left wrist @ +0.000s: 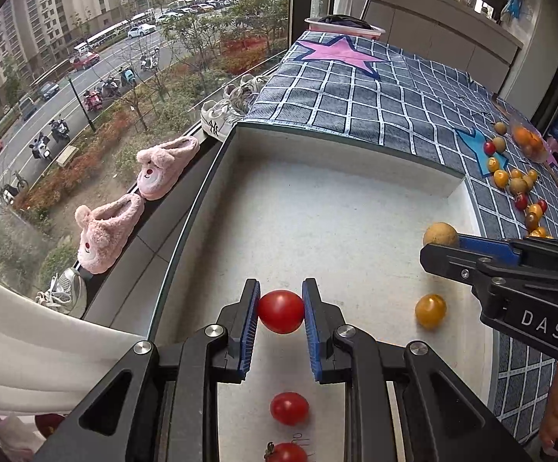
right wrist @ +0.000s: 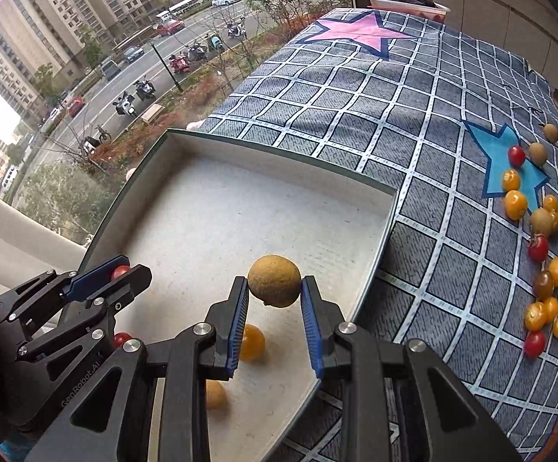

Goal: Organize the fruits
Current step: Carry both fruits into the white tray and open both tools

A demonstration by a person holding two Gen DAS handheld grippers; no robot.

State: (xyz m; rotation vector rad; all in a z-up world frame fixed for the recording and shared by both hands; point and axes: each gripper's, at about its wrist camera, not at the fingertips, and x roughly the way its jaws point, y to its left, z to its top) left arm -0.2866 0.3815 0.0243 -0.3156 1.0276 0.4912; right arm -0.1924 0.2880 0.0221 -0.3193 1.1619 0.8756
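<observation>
My left gripper (left wrist: 281, 310) is shut on a red cherry tomato (left wrist: 281, 311) and holds it over the white box (left wrist: 317, 208); it also shows in the right wrist view (right wrist: 117, 271). My right gripper (right wrist: 274, 288) is shut on a brown longan (right wrist: 274, 280) above the box's right side; it also shows in the left wrist view (left wrist: 440, 236). In the box lie two more red tomatoes (left wrist: 289, 408), a yellow tomato (left wrist: 430, 310) and another longan (right wrist: 215, 394). A loose pile of fruits (right wrist: 540, 231) lies on the cloth to the right.
The box sits on a blue checked cloth (right wrist: 413, 115) with star patches. A window with a sill of slippers (left wrist: 167, 165) and shoes is on the left. A pink bowl (left wrist: 344, 29) stands at the far end. A clear bag of orange fruit (left wrist: 527, 138) lies far right.
</observation>
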